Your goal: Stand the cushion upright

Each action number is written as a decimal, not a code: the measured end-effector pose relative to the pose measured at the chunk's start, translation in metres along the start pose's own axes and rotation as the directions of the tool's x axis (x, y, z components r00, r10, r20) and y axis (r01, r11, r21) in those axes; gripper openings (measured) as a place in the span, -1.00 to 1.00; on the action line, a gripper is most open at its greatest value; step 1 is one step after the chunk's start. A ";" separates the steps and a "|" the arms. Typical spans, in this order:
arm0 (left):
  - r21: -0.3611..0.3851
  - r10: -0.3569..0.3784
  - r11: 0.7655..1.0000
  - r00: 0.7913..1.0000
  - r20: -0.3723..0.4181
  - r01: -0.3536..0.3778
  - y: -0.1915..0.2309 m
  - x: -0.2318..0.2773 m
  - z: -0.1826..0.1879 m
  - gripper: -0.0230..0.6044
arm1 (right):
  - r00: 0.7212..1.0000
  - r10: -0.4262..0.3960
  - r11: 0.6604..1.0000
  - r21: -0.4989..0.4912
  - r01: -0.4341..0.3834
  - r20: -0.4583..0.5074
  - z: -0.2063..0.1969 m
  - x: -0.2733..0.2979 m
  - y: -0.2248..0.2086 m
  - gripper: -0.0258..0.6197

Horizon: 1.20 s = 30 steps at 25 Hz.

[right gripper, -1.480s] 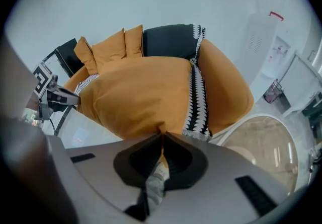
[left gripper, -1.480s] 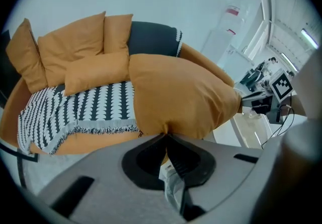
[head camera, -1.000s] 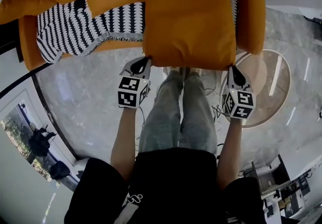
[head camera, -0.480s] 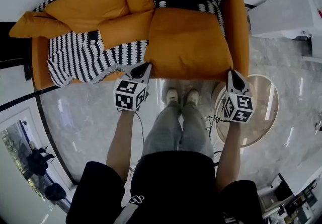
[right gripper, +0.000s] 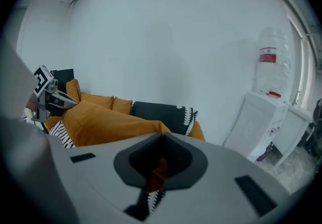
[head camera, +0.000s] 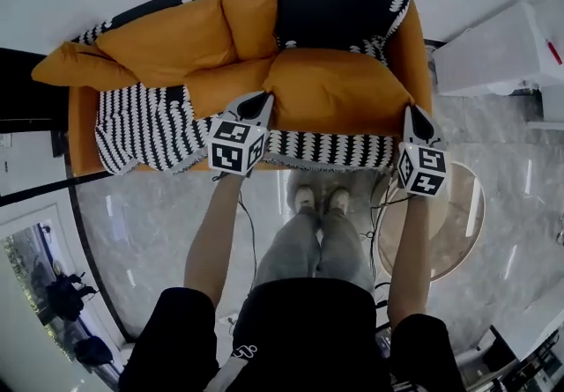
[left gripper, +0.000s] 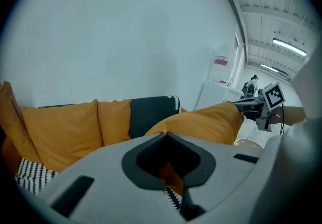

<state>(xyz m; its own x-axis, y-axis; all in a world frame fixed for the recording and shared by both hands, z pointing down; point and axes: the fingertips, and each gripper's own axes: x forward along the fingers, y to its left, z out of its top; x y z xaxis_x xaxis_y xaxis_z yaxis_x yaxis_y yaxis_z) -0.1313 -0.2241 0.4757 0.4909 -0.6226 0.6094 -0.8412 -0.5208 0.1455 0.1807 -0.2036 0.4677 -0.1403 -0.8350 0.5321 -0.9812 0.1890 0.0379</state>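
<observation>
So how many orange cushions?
5 cushions: one held by left gripper and right gripper, one flat beside it, two against the backrest, one on the left armrest. More may be hidden.

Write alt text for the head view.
The left gripper and the right gripper each clamp a front corner of a large orange cushion on a sofa draped with a black-and-white throw. The person stands on a marble floor.

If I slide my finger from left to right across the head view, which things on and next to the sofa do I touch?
floppy end cushion → wide back cushion → small back cushion → large front cushion → sofa arm → white cabinet
</observation>
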 end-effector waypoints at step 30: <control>0.001 0.218 0.974 0.945 0.244 -0.225 0.132 0.161 0.175 -0.87 | 0.959 -0.230 0.964 0.170 0.202 0.165 0.152 0.190 -0.063 -0.86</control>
<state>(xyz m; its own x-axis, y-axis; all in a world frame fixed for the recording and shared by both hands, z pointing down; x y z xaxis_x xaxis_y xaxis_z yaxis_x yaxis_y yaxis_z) -0.1238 -0.4951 0.4565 0.3363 -0.8442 0.4174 -0.9297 -0.3684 0.0039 0.1961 -0.4522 0.4379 0.0698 -0.9294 0.3624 -0.9972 -0.0749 0.0001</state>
